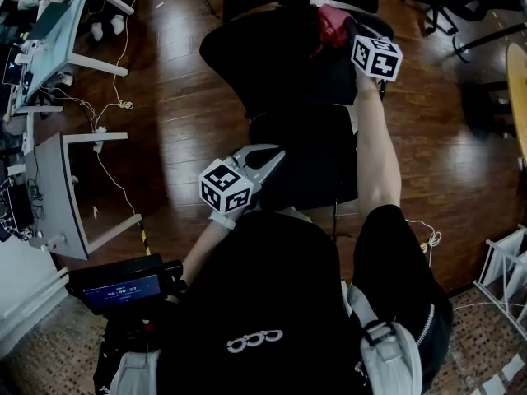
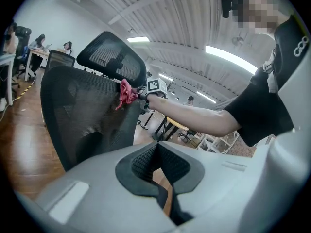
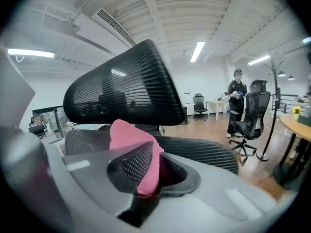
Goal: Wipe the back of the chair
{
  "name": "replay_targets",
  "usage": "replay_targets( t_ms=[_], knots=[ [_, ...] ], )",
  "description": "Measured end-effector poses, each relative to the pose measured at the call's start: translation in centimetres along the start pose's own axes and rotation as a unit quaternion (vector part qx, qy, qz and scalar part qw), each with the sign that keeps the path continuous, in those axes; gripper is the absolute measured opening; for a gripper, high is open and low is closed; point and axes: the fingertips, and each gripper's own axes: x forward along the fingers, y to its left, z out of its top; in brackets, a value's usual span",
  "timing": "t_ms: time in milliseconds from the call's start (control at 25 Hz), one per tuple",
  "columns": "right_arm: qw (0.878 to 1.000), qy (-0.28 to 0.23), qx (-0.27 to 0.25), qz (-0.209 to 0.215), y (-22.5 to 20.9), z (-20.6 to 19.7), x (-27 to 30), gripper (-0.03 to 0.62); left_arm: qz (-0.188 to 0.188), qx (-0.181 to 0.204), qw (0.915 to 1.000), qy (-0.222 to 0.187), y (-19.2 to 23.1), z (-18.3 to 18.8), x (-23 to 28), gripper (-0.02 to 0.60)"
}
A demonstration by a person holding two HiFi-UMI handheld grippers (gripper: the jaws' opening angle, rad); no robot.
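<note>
Pinching the pink cloth [image 3: 130,136], your right gripper [image 3: 150,170] has both jaws clamped on a fold of it, and the rest of the fabric bunches up above the pads. Your right arm is stretched out ahead of you, and the cloth sits against the top edge of the chair back [image 3: 197,149], just under the black mesh headrest [image 3: 125,93]. From the left gripper view you can see the same thing side-on: the cloth hangs at the upper rim of the back, tucked between it and the headrest, with the marker cube [image 2: 154,86] right behind it.

Your left gripper [image 2: 156,153] is drawn in close to your body, low and well apart from the cloth. Its jaws are pressed together with nothing between them, and it points towards the side of the chair back without touching it.

Around you lie a dark wooden floor [image 1: 181,113] and white tables [image 1: 59,194] off to your left. Far across the room, another person [image 3: 236,101] stands beside a second office chair [image 3: 252,114].
</note>
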Motion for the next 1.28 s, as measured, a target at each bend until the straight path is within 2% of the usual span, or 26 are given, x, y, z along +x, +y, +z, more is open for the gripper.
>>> replay_targets(
  t_ms=[360,480,640,800,960,1280],
  knots=[
    [0.996,0.001,0.005,-0.088,-9.8,0.6,-4.1,0.035,-0.005,-0.005,1.0,0.002,-1.0,0.6,1.3,-0.009],
    [0.994,0.008,0.01,-0.108,-11.4,0.9,-4.9,0.035,-0.004,-0.006,1.0,-0.001,-0.9,1.6,0.7,-0.009],
    [0.992,0.018,0.026,-0.121,-12.5,-1.2,-5.4,0.035,0.001,-0.007,1.0,-0.004,-0.5,0.8,0.4,-0.009],
    [0.991,0.026,0.038,-0.125,-11.8,-2.6,-5.1,0.034,0.002,-0.008,0.9999,-0.008,-0.1,0.4,0.0,-0.009],
    [0.993,0.035,0.044,-0.105,-9.5,-3.6,-4.1,0.034,0.002,-0.009,0.9999,-0.011,-0.1,0.2,-0.3,-0.009],
    [0.996,0.043,0.055,-0.049,-0.5,-6.4,-0.2,0.034,0.012,-0.015,0.9995,-0.023,1.2,-0.9,-1.8,-0.009]
  ],
)
